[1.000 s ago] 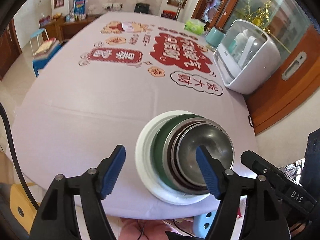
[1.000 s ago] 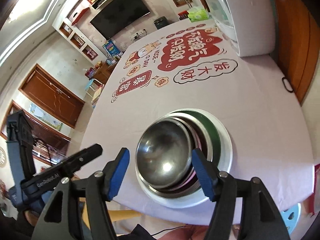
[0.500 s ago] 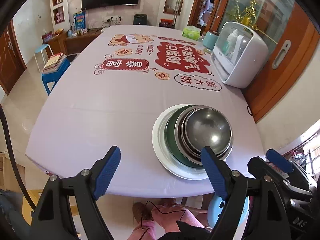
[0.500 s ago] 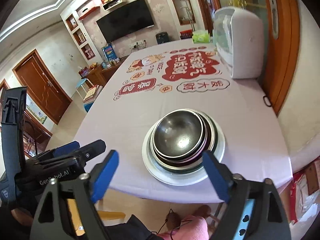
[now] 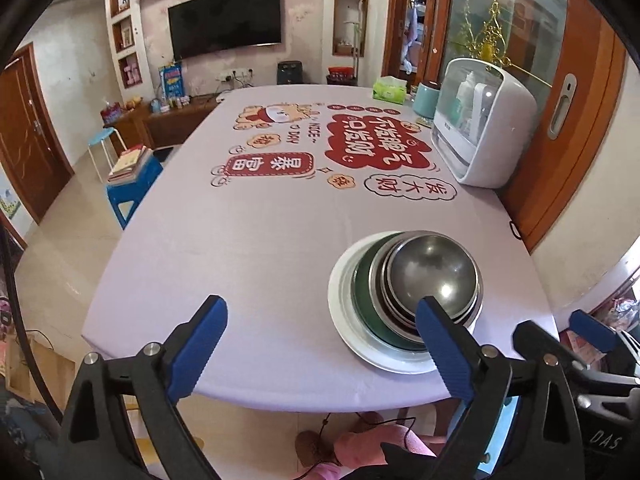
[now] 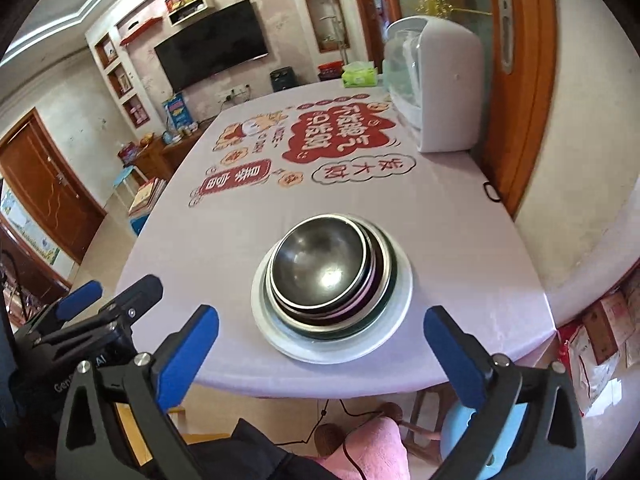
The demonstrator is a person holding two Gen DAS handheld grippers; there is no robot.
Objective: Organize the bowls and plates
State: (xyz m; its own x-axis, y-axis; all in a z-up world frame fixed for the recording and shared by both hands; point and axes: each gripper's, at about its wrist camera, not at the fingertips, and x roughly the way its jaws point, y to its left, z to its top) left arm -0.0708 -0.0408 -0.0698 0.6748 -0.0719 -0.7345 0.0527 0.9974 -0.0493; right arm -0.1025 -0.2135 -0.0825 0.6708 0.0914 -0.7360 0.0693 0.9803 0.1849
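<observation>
Near the lower edge of the lilac tablecloth a stack sits alone: steel bowls nested in a green dish on a white plate. The left gripper and right gripper have just been opening; both stand wide with nothing between them, clear of the stack. A white appliance stands at the table's upper right
</observation>
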